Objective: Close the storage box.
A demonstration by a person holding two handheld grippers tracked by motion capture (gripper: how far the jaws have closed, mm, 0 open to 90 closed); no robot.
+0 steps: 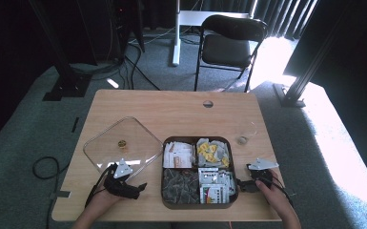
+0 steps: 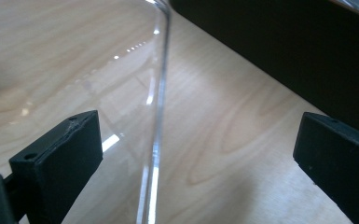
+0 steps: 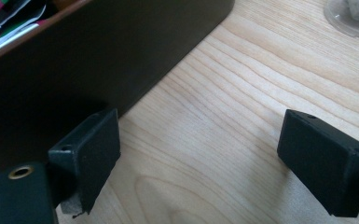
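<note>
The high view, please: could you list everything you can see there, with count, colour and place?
Table: one, light wood, centre.
Divided box: one, dark brown, four compartments, table front centre.
Packets: many; white rear left, yellow-and-white rear right, dark front left, white-red-green front right.
Clear lid: one, transparent with small gold knob, left of the box.
Clear glass: one, transparent, right of the box's rear corner.
Folding chair: one, black, beyond the table.
Cables: several, black, on grey carpet.
Left gripper: black, open, at the lid's near edge.
Right gripper: black, open, beside the box's right wall.
</note>
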